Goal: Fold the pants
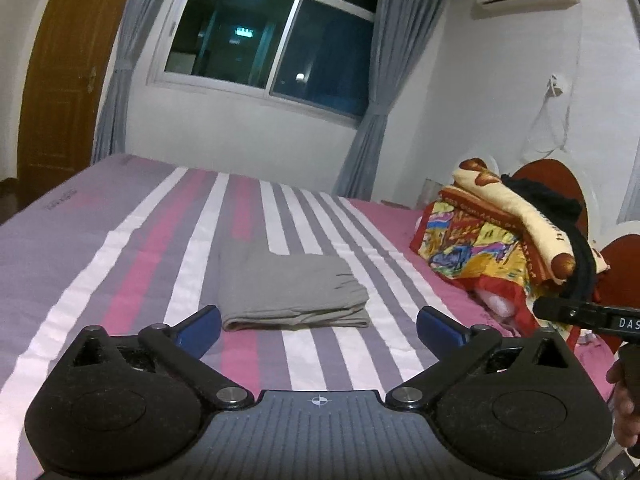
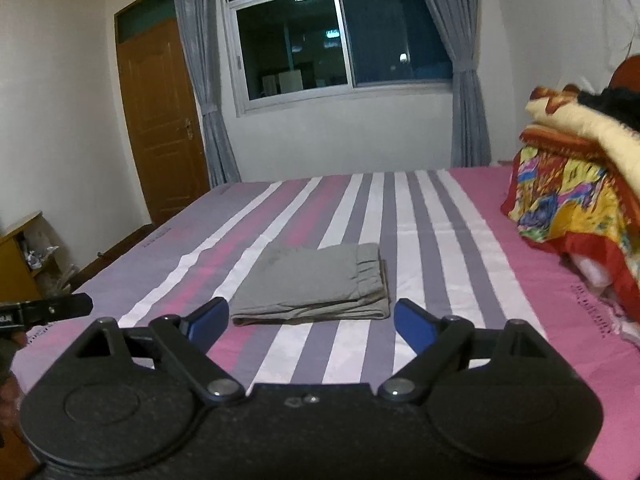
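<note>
One pair of grey pants lies folded into a compact rectangular bundle on the striped bedsheet, roughly in the middle of the bed and just beyond both grippers. The fabric is a plain mid grey, stacked in several layers whose edges show along the near side as thin parallel folds. In the right wrist view the gathered, elasticated waistband sits at the right end of the bundle, with a darker layer peeking out under its right and near edges. The top surface is mostly flat, with soft creases toward the right. The left gripper hangs above the sheet with its blue-padded jaws spread wide and nothing between them; it does not touch the pants. The right gripper is likewise spread apart and empty, clear of the cloth. The sheet runs in pink, white and grey-purple stripes away toward the window. To the right, at the head of the bed, a pile of colourful bedding is heaped well apart from the pants. A brown door stands at the far left.
</note>
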